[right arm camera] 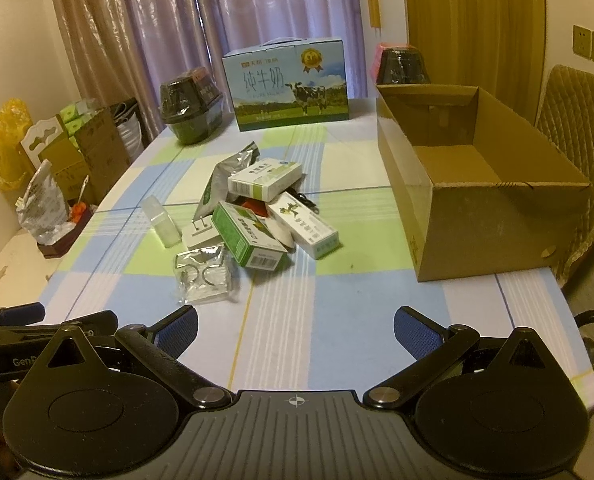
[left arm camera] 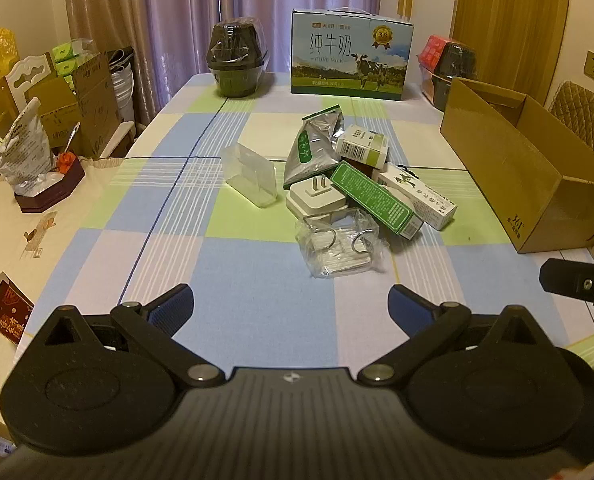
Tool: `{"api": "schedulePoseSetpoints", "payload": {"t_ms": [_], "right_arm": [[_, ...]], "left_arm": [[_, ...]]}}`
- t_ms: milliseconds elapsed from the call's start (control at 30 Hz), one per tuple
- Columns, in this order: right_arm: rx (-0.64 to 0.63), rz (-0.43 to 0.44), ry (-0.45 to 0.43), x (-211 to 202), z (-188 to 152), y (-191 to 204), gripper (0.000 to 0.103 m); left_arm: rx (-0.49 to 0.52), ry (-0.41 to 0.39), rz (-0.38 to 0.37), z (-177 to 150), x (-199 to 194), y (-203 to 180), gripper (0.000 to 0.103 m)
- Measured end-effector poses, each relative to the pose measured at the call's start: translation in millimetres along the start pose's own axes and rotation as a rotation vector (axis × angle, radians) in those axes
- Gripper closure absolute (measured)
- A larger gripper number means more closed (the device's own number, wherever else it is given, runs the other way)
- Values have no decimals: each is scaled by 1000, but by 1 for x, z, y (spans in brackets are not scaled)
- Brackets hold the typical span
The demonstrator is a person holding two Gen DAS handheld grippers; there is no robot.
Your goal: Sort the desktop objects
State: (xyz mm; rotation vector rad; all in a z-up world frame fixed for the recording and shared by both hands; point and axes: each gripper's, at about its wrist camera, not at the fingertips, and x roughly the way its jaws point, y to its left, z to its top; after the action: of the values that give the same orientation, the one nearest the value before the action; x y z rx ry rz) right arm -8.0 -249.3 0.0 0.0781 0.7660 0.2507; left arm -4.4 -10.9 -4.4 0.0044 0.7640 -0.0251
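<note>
A pile of small items lies mid-table: a green box (left arm camera: 377,198) (right arm camera: 249,236), a white box with a figure (left arm camera: 417,194) (right arm camera: 305,220), a white-and-green box (left arm camera: 363,146) (right arm camera: 263,178), a silver pouch (left arm camera: 315,146) (right arm camera: 225,184), a white plug adapter (left arm camera: 317,198) (right arm camera: 201,236), a clear bag with metal rings (left arm camera: 339,246) (right arm camera: 203,276) and a clear plastic case (left arm camera: 251,174) (right arm camera: 163,220). My left gripper (left arm camera: 291,306) is open, short of the pile, nothing between its fingers. My right gripper (right arm camera: 295,330) is open too, above the near table edge.
An open, empty cardboard box (left arm camera: 529,172) (right arm camera: 477,184) stands on the table's right side. At the far edge stand a milk carton case (left arm camera: 349,56) (right arm camera: 289,84) and two dark wrapped pots (left arm camera: 235,60) (right arm camera: 403,66). Boxes and bags crowd the left (left arm camera: 57,112).
</note>
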Motion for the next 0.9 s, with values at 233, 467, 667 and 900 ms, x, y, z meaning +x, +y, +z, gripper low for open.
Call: {"api": "schedulePoseSetpoints", "payload": {"t_ms": [233, 467, 667, 900], "right_arm": [[2, 0, 3, 1, 0, -1, 2], [3, 4, 6, 1, 0, -1, 2], [5, 9, 8, 4, -2, -1, 2], [8, 17, 10, 7, 0, -3, 2]], "left_arm": [[-2, 2, 0, -1, 1, 0, 1], [0, 6, 2, -2, 2, 1, 1], [1, 20, 7, 0, 3, 0, 1], [7, 43, 9, 3, 3, -1, 1]]}}
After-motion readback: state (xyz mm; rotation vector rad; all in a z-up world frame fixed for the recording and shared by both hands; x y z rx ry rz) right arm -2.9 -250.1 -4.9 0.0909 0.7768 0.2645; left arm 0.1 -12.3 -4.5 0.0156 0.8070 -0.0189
